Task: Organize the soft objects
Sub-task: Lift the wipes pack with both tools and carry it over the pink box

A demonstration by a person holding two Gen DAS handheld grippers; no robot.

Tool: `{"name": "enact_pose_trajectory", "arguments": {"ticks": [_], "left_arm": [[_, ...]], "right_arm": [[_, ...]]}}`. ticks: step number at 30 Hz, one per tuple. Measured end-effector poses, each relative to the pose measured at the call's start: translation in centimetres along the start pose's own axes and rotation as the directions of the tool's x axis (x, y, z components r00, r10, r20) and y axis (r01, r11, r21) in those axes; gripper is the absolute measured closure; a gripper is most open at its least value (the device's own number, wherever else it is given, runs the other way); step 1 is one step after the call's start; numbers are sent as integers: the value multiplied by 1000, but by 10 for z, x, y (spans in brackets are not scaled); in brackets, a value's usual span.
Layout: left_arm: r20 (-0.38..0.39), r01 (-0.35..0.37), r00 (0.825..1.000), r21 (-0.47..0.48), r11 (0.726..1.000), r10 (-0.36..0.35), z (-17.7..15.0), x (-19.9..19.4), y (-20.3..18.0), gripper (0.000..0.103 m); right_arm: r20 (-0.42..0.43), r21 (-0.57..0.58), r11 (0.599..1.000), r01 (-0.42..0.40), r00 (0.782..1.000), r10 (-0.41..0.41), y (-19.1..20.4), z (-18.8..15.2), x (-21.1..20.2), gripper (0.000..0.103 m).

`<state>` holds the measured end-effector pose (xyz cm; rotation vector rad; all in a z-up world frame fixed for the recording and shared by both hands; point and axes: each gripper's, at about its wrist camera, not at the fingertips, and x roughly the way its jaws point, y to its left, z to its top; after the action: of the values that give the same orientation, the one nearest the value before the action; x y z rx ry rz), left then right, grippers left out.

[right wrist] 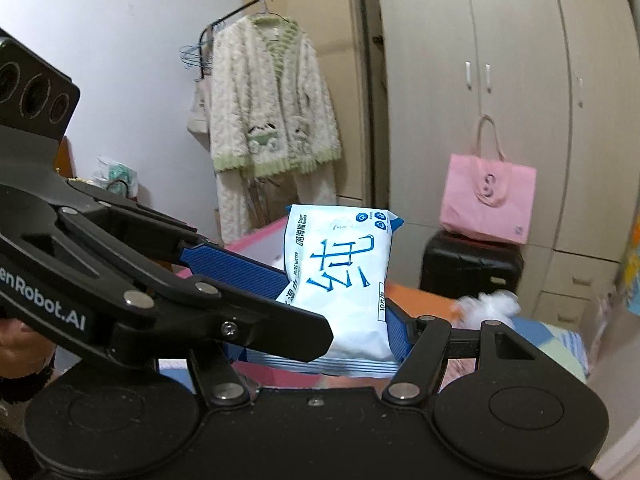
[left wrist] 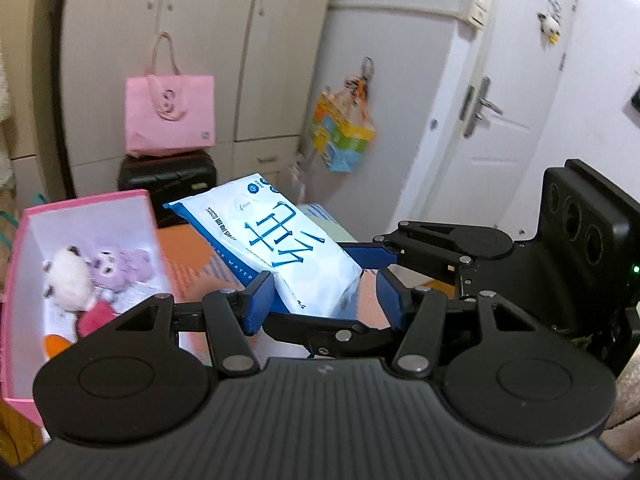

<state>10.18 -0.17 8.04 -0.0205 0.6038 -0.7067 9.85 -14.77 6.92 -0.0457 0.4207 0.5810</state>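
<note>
A white and blue wet-wipes pack (left wrist: 296, 248) hangs in the air with both grippers on it. My left gripper (left wrist: 324, 296) is shut on its near end, and the left blue pad presses its side. My right gripper (right wrist: 332, 320) is shut on the same pack (right wrist: 340, 272). Its blue finger (left wrist: 368, 256) reaches in from the right. In the right wrist view the left gripper's blue finger (right wrist: 232, 268) crosses in front and hides my right gripper's left pad. An open pink box (left wrist: 24, 280) at the lower left holds a white plush (left wrist: 68, 276), a purple plush (left wrist: 116, 268) and a pink soft thing (left wrist: 96, 316).
A pink tote bag (left wrist: 170, 116) sits on a black suitcase (left wrist: 168, 180) before the wardrobe (left wrist: 200, 40). A colourful bag (left wrist: 344, 136) hangs beside the white door (left wrist: 500, 120). A fluffy cardigan (right wrist: 272, 104) hangs on a rack. A crumpled white thing (right wrist: 488, 304) lies on the orange mat (right wrist: 420, 296).
</note>
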Motion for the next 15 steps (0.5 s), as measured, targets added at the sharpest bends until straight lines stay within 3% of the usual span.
{"name": "enact_pose_trajectory", "arguments": {"ticks": [9, 15], "left_arm": [[78, -85, 993, -43, 995, 88, 6, -29, 53, 49], [72, -113, 990, -95, 989, 121, 8, -24, 89, 49]], "right_arm": [[16, -13, 992, -124, 992, 124, 19, 30, 52, 32], [-6, 12, 984, -180, 984, 180, 22, 34, 91, 32]]}}
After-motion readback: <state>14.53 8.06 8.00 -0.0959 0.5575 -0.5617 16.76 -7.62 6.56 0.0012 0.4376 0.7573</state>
